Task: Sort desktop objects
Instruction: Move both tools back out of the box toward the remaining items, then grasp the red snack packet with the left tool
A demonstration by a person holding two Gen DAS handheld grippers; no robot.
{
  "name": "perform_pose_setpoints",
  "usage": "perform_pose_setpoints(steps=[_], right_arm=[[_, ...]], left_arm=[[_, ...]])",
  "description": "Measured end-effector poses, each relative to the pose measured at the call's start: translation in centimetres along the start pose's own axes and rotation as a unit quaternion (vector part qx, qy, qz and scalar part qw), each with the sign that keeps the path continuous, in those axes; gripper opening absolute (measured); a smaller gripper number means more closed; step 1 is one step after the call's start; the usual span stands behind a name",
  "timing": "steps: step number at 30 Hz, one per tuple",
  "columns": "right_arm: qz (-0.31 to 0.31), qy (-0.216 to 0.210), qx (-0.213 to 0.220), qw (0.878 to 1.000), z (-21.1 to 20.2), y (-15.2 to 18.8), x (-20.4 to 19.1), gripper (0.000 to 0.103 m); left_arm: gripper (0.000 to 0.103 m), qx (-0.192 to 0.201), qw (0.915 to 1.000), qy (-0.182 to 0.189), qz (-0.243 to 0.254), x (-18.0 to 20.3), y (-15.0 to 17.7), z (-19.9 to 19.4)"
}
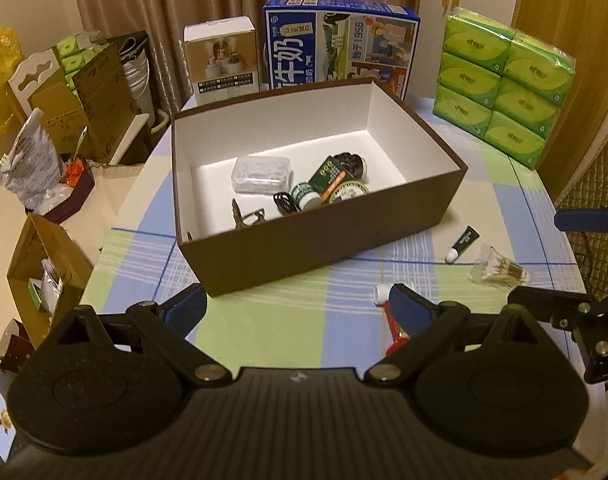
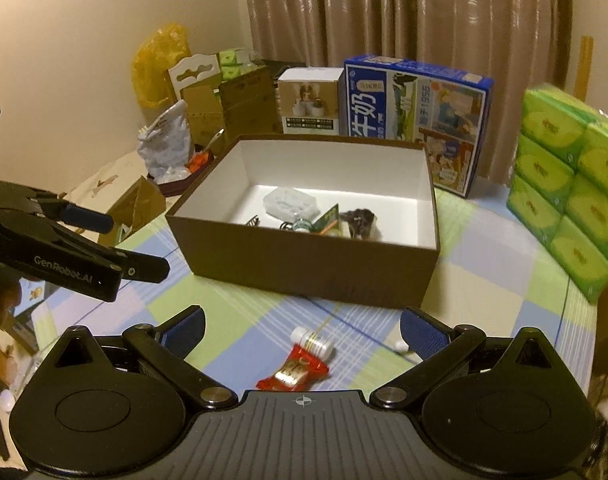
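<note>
Several small things already lie inside the brown box (image 1: 315, 240) at frame centre. Left on the table: a red packet (image 2: 294, 372), white bottle (image 2: 312, 340), green tube (image 1: 463, 242) and clear bottle (image 1: 497, 270), lower right. Left gripper (image 1: 300, 310) and right gripper (image 2: 302, 330) gape wide, empty.

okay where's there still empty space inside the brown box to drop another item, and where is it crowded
Inside the brown box, the floor is bare along the far wall and in the far right corner. The near half is crowded: clear plastic case, green-labelled bottle, black cable and metal clip lie close together. Both grippers, left gripper and right gripper, are open and empty.
</note>
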State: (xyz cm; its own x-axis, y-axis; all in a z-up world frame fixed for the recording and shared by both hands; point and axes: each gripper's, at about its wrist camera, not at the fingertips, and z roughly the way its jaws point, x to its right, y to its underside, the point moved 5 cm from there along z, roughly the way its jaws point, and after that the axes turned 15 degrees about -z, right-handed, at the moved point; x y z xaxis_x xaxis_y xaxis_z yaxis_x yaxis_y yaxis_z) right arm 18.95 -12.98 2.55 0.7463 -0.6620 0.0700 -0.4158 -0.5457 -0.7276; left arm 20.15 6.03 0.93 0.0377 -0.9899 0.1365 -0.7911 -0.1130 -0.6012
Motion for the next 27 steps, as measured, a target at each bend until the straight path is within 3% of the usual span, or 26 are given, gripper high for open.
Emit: perform_pose_setpoints(steps=[12, 27], right_arm=[[0.028, 0.019, -0.023, 0.999, -0.9, 4.2, -0.4, 0.101], [0.081, 0.047, -0.077, 0.993, 0.1, 10.0, 1.9, 0.101]], left_arm=[[0.096, -0.020, 0.9998, -0.002, 0.001, 0.9, 3.8, 0.3], [0.096, -0.056, 0.9984, 0.004, 0.009, 1.8, 6.6, 2.9]])
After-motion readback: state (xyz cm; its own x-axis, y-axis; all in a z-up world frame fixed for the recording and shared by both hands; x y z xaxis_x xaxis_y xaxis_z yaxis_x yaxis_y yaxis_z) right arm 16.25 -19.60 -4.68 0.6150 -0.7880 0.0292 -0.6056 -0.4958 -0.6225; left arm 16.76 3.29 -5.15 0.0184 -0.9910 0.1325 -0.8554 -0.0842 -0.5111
